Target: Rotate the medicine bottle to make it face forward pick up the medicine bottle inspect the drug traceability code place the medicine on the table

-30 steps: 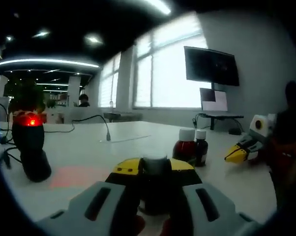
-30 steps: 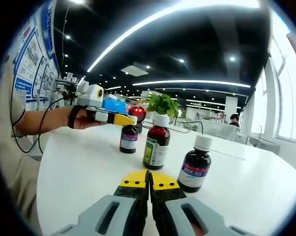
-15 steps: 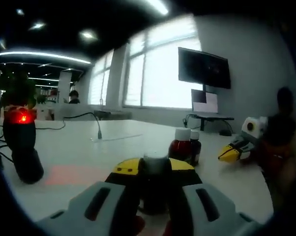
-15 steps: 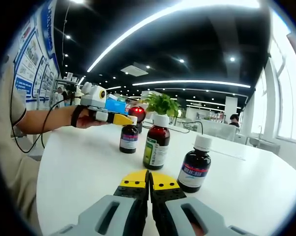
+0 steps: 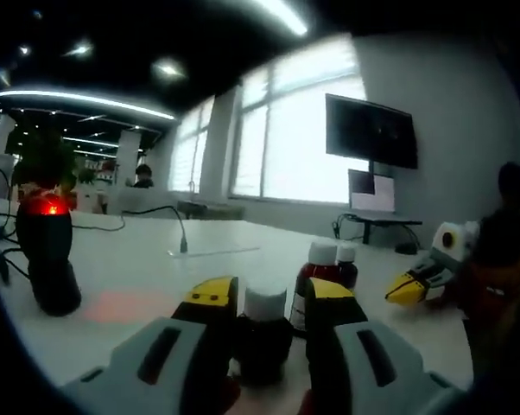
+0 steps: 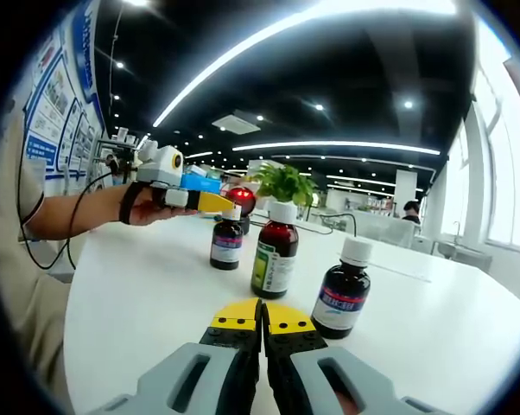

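A: Open-plan office, long ceiling lights, and a white worktop [image 6: 139,294] with three medicine bottles on it. Which step is this?

B: The start, I'd judge. In the left gripper view the left gripper [image 5: 262,304] has its jaws parted around the dark bottle [image 5: 263,333], which stands upright between them at 6 o'clock; whether the jaws touch it I cannot tell.

A: And the right gripper [image 6: 261,315]?

B: Jaws pressed together, empty, low over the worktop. Next move probably calls for closing on the bottle and turning its label forward.

A: Anything in the way?

B: The red-liquid bottle [image 6: 275,249] and the third bottle [image 6: 341,289] stand near; a red-lit scanner [image 5: 46,252] sits at 9 o'clock, a cable [image 5: 169,223] beyond.
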